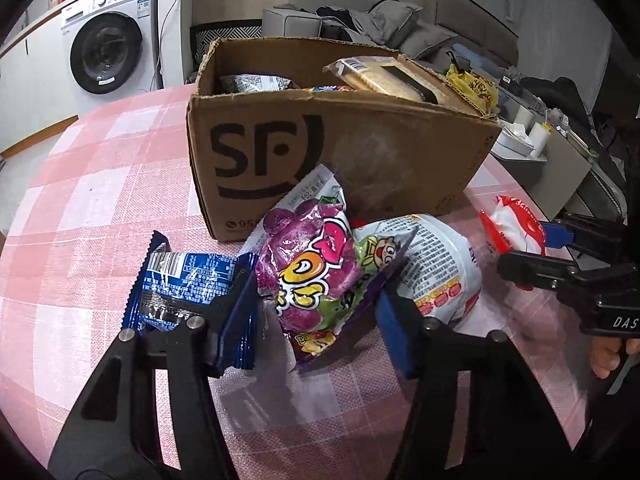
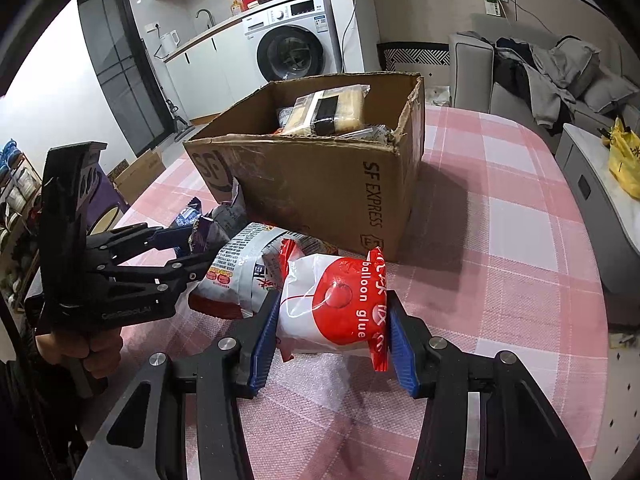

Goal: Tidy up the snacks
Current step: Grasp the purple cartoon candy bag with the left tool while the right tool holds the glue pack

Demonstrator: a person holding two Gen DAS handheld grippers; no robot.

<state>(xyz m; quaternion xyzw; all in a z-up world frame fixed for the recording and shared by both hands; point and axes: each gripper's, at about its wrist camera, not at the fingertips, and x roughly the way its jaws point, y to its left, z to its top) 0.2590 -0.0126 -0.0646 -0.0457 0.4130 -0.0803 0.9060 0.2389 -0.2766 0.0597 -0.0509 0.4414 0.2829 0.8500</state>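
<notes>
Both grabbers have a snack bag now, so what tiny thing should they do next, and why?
Probably lift the right gripper with its red-and-white bag toward the open cardboard box. Its pads already press the bag's sides, and the box behind holds other snacks. The left gripper brackets the purple bag, so that one could follow.

Red-white snack packet point(image 2: 332, 304) between blue jaws
</notes>
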